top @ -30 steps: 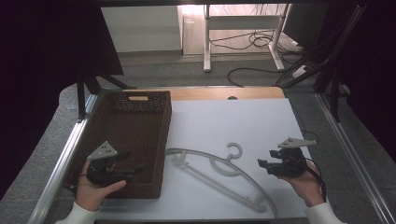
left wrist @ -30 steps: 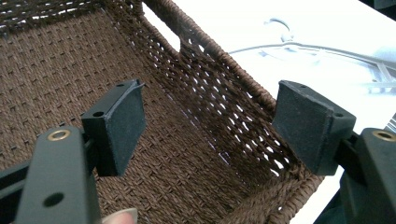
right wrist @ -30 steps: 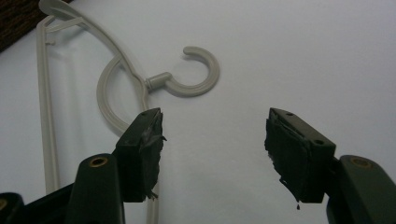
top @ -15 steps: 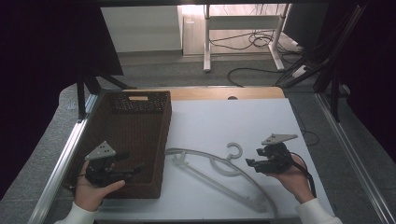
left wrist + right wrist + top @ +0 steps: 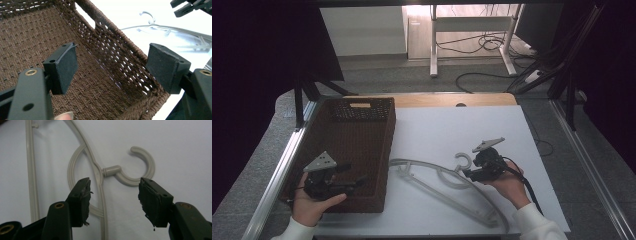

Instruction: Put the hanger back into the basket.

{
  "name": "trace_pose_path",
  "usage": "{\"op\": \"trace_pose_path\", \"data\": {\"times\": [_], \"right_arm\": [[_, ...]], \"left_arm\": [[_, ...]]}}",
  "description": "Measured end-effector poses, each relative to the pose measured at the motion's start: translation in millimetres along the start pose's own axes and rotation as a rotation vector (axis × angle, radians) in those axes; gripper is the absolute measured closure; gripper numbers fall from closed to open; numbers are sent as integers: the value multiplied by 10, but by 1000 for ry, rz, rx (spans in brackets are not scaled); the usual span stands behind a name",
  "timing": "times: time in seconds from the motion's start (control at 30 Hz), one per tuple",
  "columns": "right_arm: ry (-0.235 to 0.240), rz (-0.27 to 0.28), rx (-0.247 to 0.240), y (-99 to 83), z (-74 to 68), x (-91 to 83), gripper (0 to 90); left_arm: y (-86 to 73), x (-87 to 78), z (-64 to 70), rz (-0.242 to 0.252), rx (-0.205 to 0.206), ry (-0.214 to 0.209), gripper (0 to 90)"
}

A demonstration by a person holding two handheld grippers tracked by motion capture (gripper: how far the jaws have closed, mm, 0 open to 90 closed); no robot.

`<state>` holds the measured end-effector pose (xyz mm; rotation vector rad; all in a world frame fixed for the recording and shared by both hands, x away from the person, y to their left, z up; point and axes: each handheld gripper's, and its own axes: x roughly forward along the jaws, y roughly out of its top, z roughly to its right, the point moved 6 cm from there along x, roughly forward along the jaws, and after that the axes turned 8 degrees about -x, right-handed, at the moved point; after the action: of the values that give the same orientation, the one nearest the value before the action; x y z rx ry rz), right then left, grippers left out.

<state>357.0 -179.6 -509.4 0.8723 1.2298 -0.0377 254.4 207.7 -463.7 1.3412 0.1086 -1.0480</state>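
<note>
Here, I am holding the right hand-held gripper [image 5: 468,173] released, its jaws spread just above the neck of the pale plastic hanger [image 5: 447,184], below the hook [image 5: 140,167]. The hanger is lying flat on the white desk [image 5: 452,130] at lower centre of the high view, not yet gripped, so I judge the pick-up and any transfer remain to be done. My left hand-held gripper [image 5: 357,181] is hovering released over the near end of the brown woven basket [image 5: 384,145] at left, holding nothing. Beyond the desk, grey floor, trailing cables [image 5: 482,45] and a white frame are lying at the upper part.
</note>
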Motion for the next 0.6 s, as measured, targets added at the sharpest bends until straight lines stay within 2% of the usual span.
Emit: {"op": "trace_pose_path", "data": {"times": [0.4, 0.6], "right_arm": [[20, -77, -17, -57, -73, 223, 482], [16, -104, -28, -56, -78, 315, 527]], "left_arm": [[-5, 23, 10, -5, 4, 1, 244], [9, -2, 8, 5, -9, -21, 245]]}}
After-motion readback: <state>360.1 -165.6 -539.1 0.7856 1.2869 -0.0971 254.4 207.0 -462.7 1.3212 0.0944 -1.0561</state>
